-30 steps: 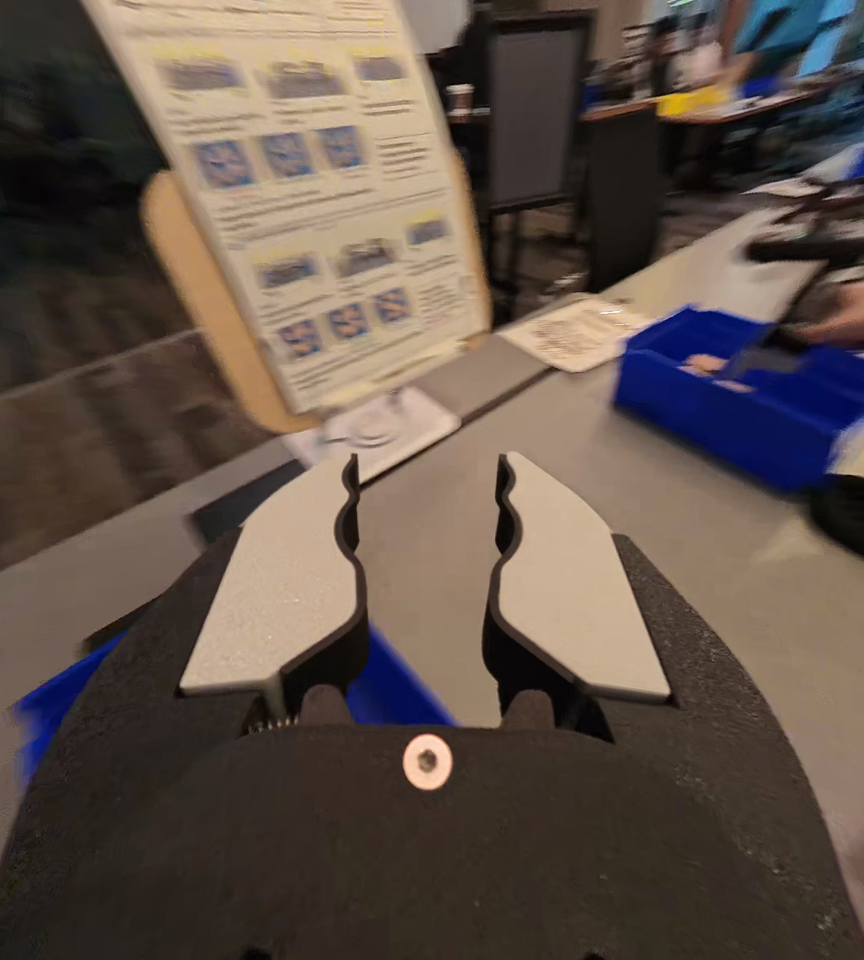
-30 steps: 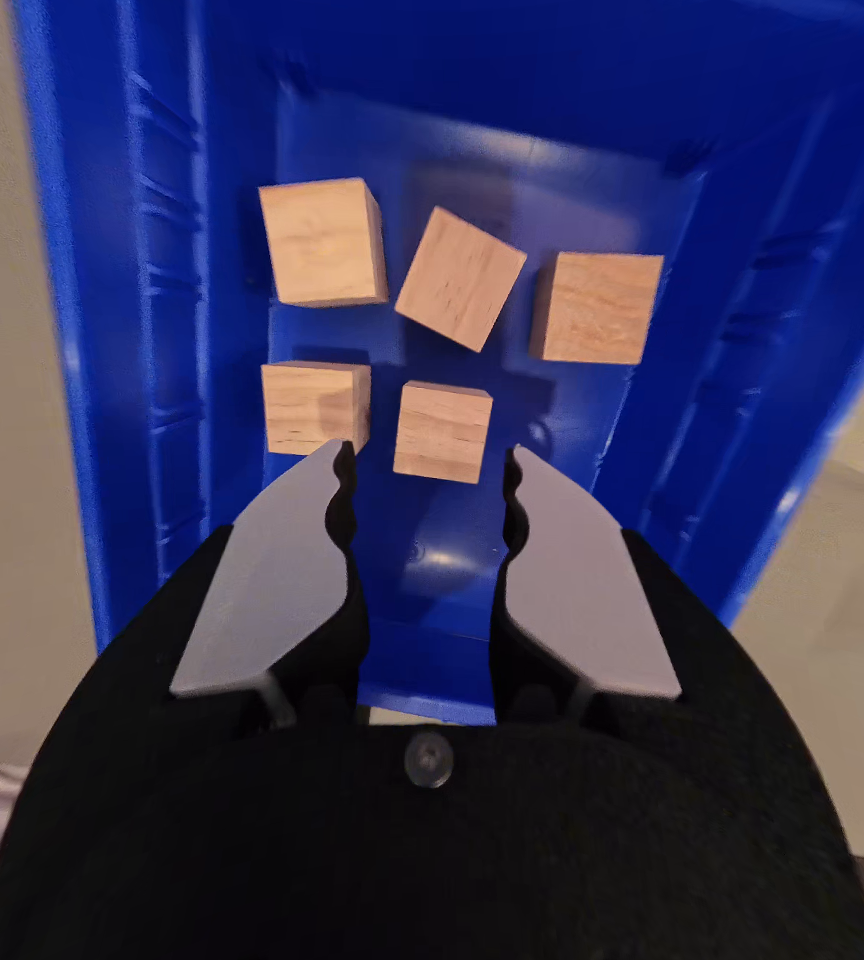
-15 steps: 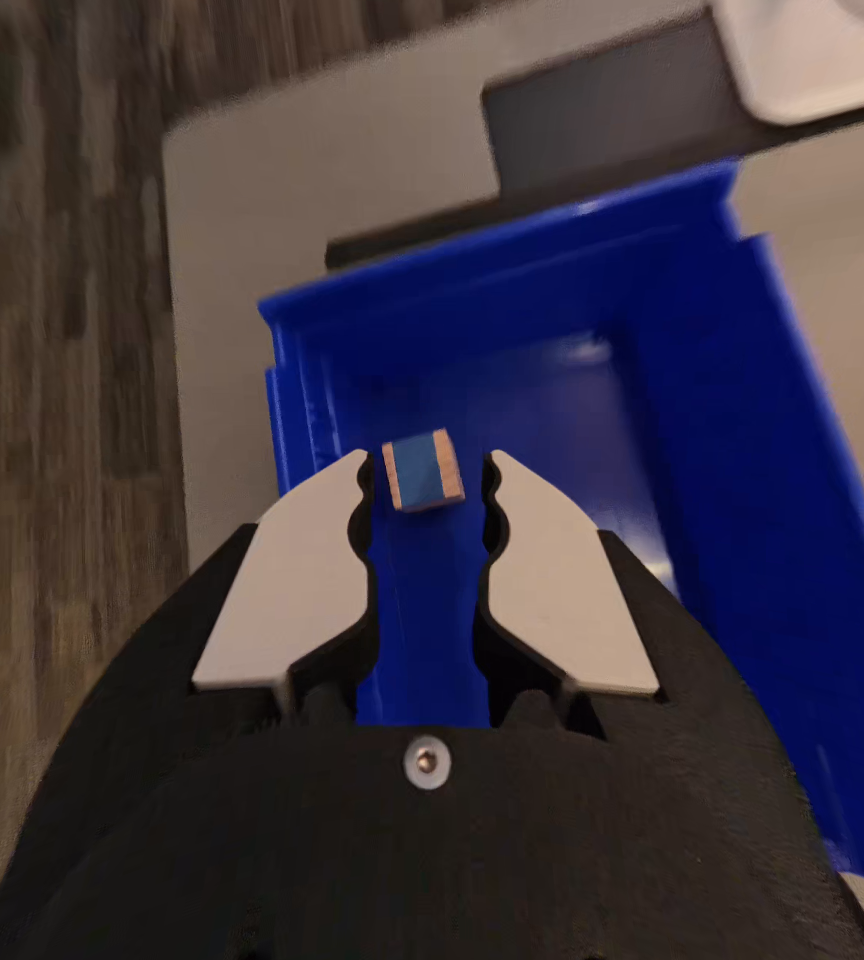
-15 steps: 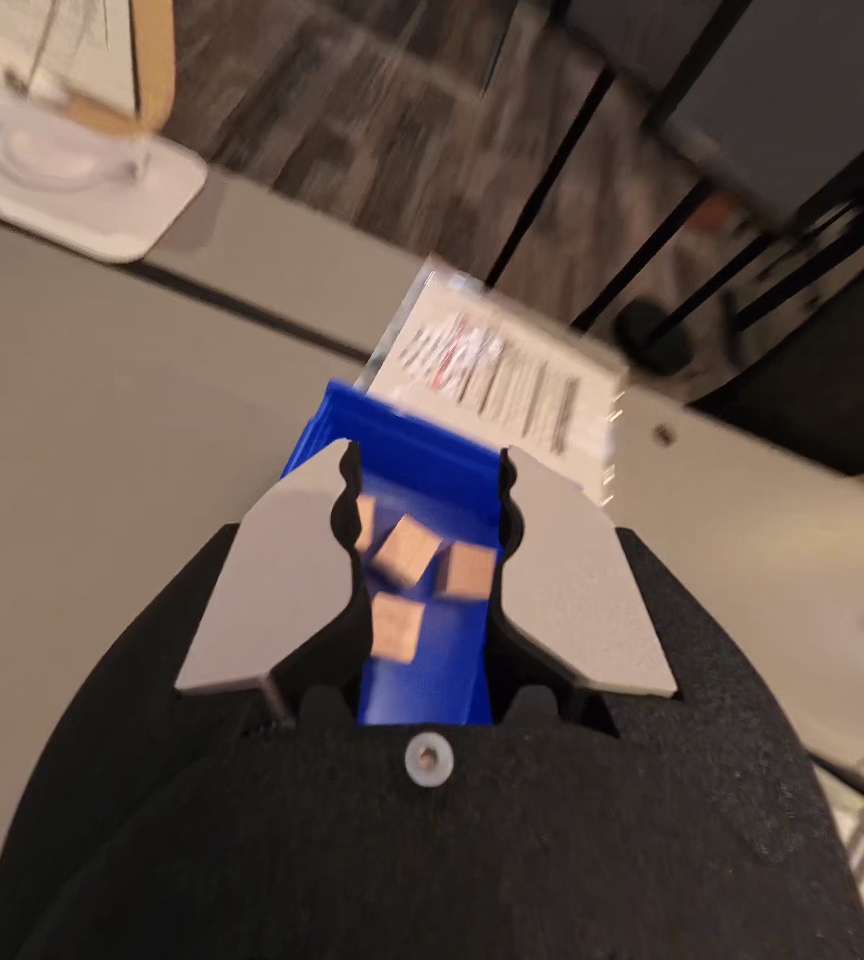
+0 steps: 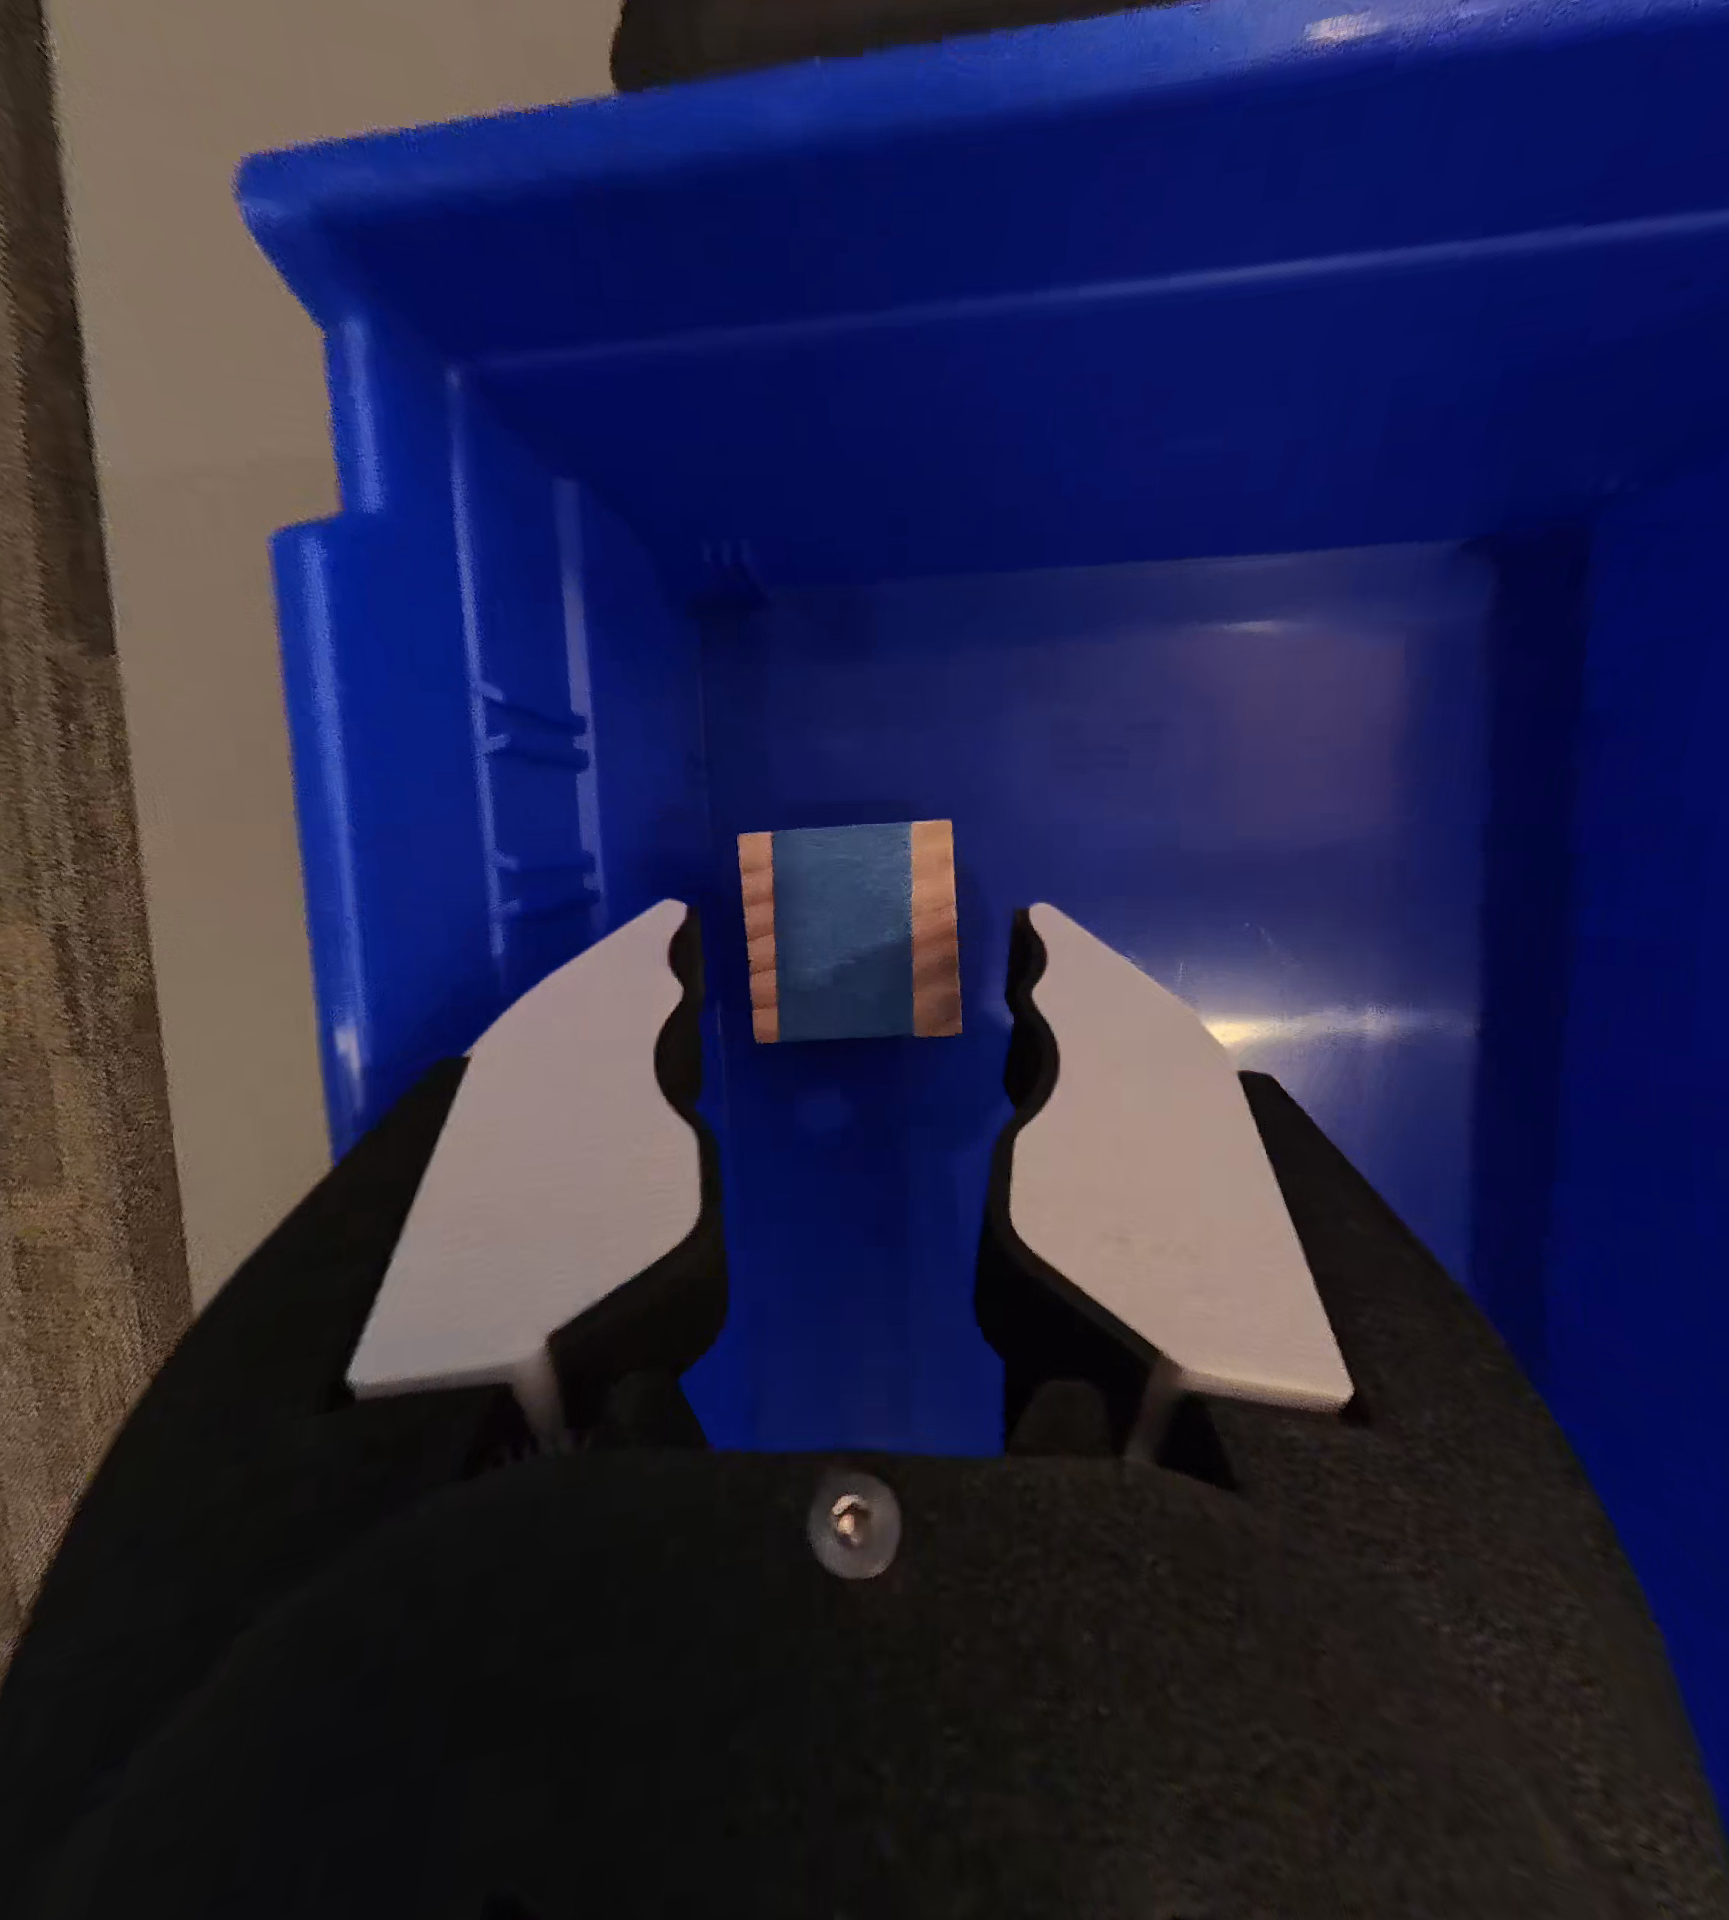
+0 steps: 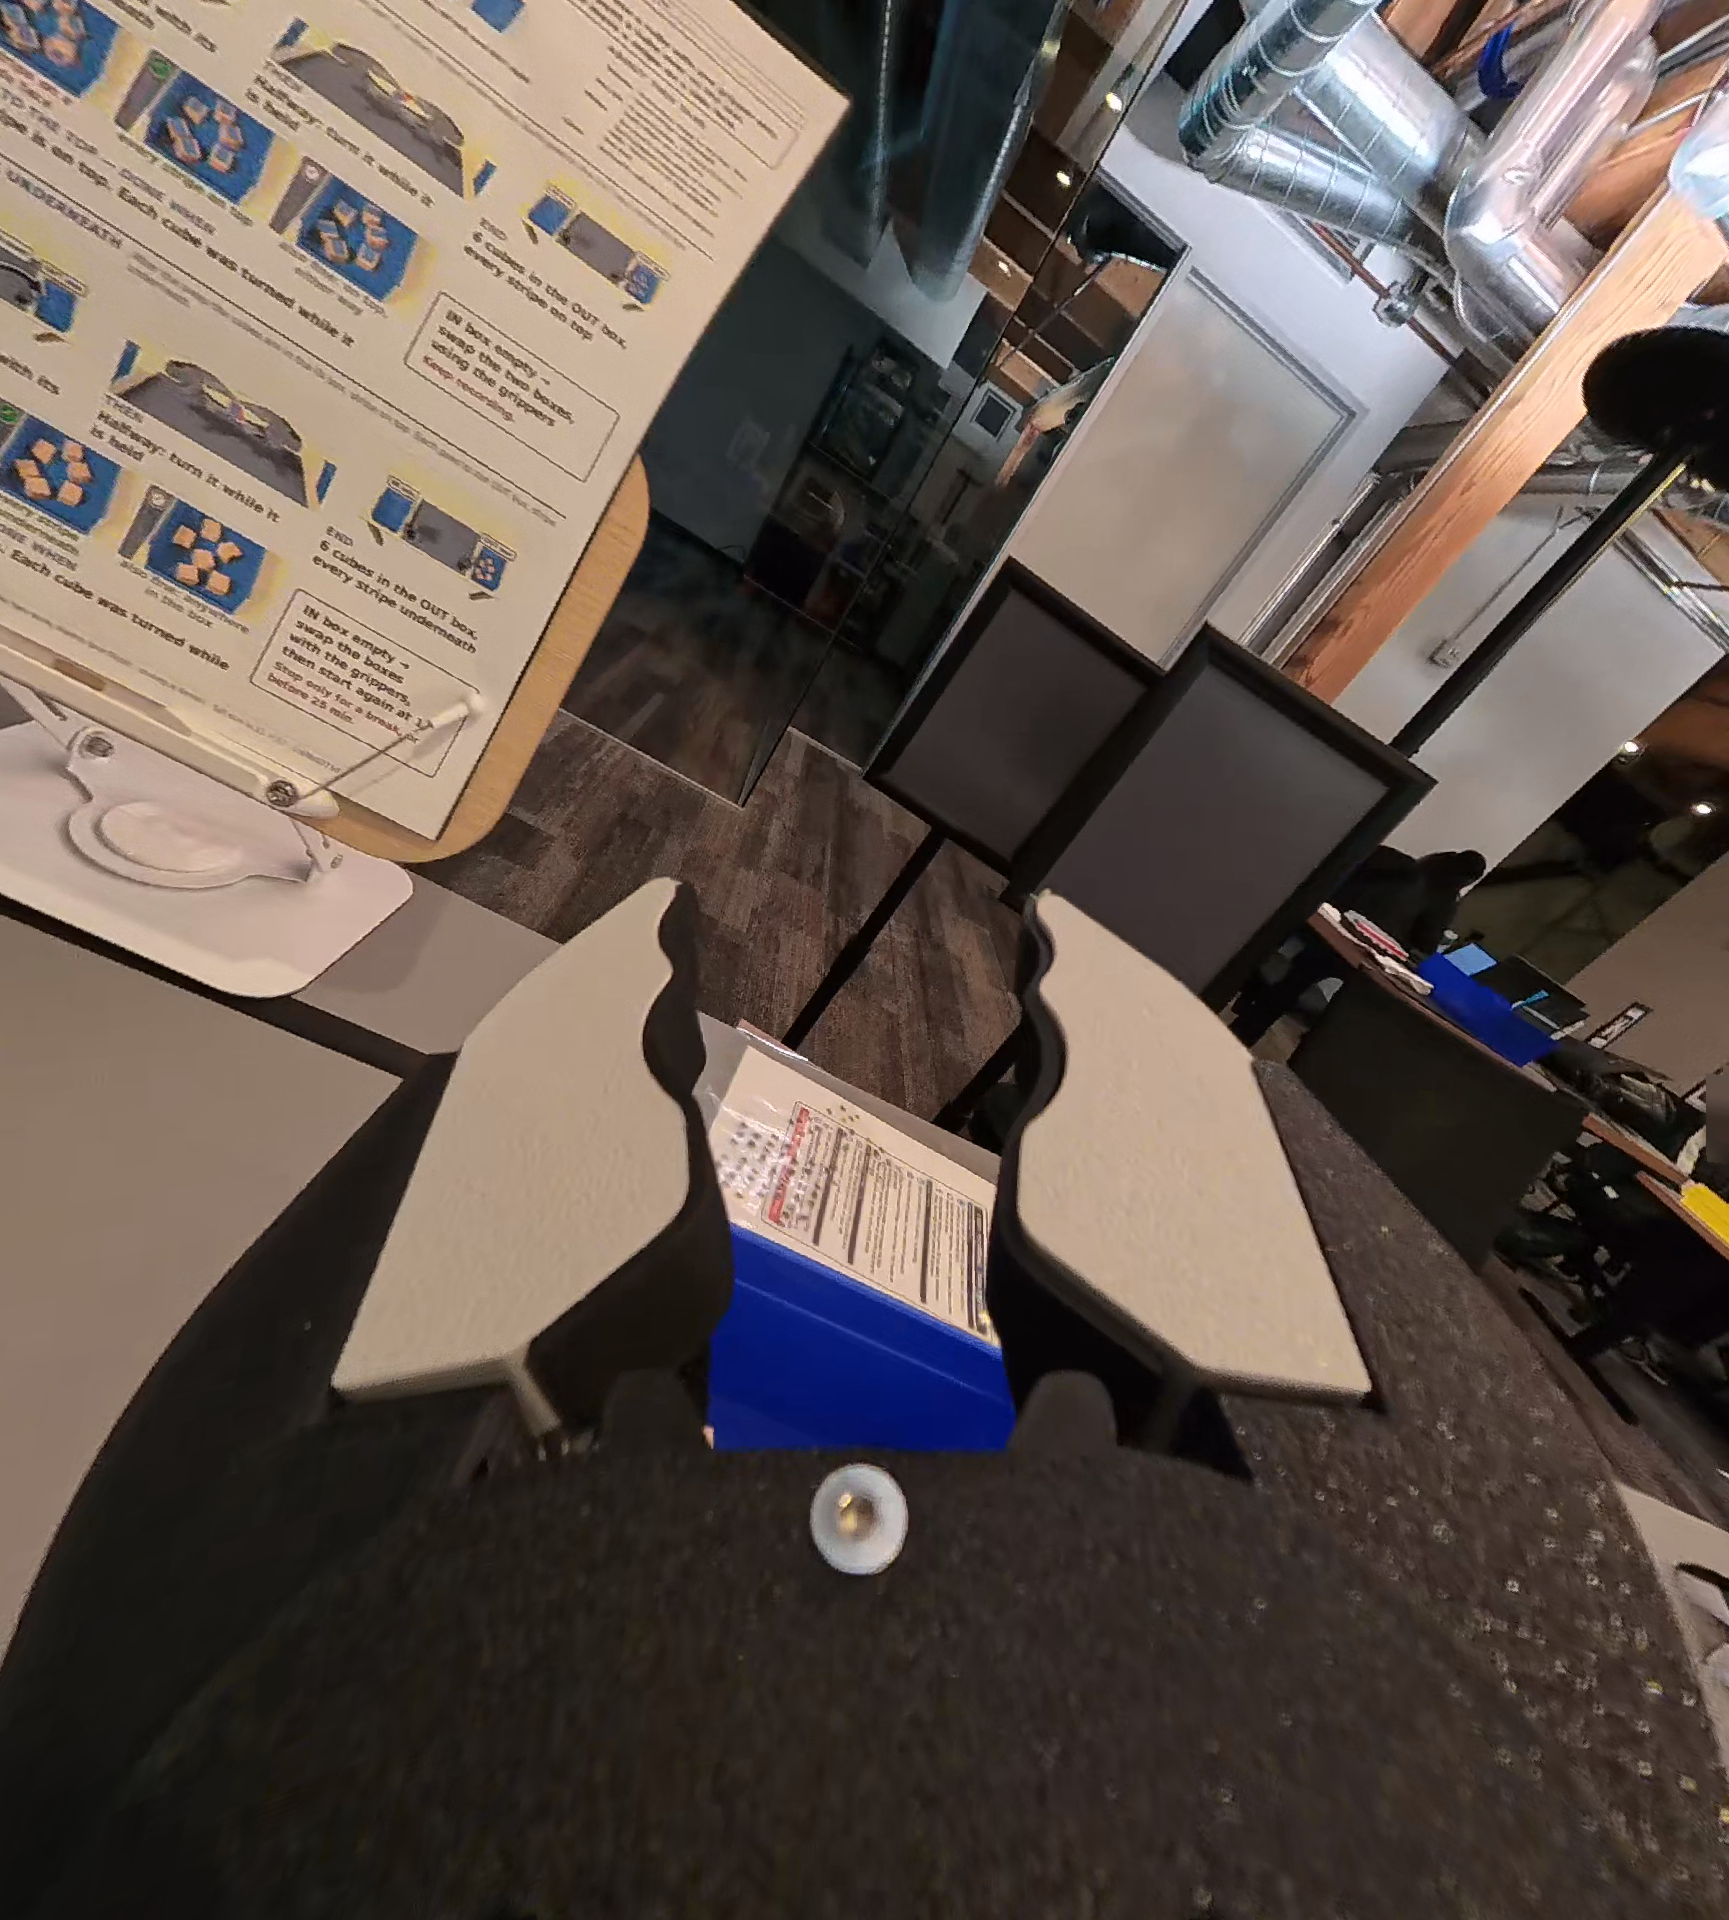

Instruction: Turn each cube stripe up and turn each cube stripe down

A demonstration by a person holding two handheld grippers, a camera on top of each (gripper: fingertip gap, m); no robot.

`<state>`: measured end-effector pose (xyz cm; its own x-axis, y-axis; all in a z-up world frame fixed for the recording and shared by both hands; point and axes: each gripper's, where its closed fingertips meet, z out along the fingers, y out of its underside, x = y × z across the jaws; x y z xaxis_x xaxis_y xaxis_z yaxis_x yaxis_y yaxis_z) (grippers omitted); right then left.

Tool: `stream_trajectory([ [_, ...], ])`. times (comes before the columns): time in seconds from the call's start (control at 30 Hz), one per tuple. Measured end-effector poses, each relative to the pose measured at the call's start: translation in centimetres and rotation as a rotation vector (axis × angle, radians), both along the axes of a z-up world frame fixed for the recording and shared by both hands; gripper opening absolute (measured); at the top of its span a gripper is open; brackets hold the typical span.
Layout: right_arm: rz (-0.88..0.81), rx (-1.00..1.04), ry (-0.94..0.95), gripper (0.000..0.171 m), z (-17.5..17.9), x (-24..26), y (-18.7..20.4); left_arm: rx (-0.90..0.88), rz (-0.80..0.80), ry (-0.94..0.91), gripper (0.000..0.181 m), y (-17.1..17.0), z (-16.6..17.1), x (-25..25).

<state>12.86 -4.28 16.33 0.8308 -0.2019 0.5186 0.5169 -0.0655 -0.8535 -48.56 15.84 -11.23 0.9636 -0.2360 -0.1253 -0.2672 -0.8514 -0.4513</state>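
Cube (image 5: 849, 930) between parted left tool (image 5: 852, 920) tips

The small wooden cube (image 5: 849, 930) shows 1 wide blue stripe between 2 tan wood-grain edges, inside the glossy blue plastic bin (image 5: 943, 343).

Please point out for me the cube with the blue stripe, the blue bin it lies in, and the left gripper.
Striped cube (image 5: 849, 930): left wrist view, on the blue stripe of its top face.
Blue bin (image 5: 1099, 353): left wrist view, on the far inner wall.
Left gripper (image 5: 849, 920): left wrist view, midway between its open fingertips.
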Motion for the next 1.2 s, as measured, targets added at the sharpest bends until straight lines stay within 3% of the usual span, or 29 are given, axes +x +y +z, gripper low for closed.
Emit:
stream_trajectory([
  [0.4,-0.028,-0.019,-0.014,0.054,-0.6,-0.9,0.3,-0.071,0.005,0.039,0.058,0.4,-2.7,0.0],
  [0.53,-0.021,-0.03,-0.015,0.054,-0.8,-1.0,0.4,-0.067,-0.004,0.071,0.047,0.6,-2.9,0.0],
  [0.73,-0.007,-0.052,-0.026,0.053,-1.2,-1.4,0.8,-0.108,-0.01,-0.029,0.046,-0.1,-2.1,0.8],
  [0.87,0.025,-0.077,-0.052,0.054,-1.8,-2.4,1.3,-0.014,-0.056,-0.159,0.047,-0.4,1.9,3.1],
  [0.97,0.115,-0.092,-0.083,0.054,-2.4,-4.6,1.8,0.106,-0.191,-0.357,0.046,-1.6,7.4,7.7],
  [1.1,0.555,-0.138,-0.058,0.054,-4.1,-12.8,1.3,0.238,-0.525,-0.782,0.046,-6.6,16.3,16.6],
  [1.2,0.792,-0.122,-0.06,0.059,-5.0,-18.0,-0.1,0.21,-0.754,-1.118,0.045,-11.3,20.7,22.2],
])
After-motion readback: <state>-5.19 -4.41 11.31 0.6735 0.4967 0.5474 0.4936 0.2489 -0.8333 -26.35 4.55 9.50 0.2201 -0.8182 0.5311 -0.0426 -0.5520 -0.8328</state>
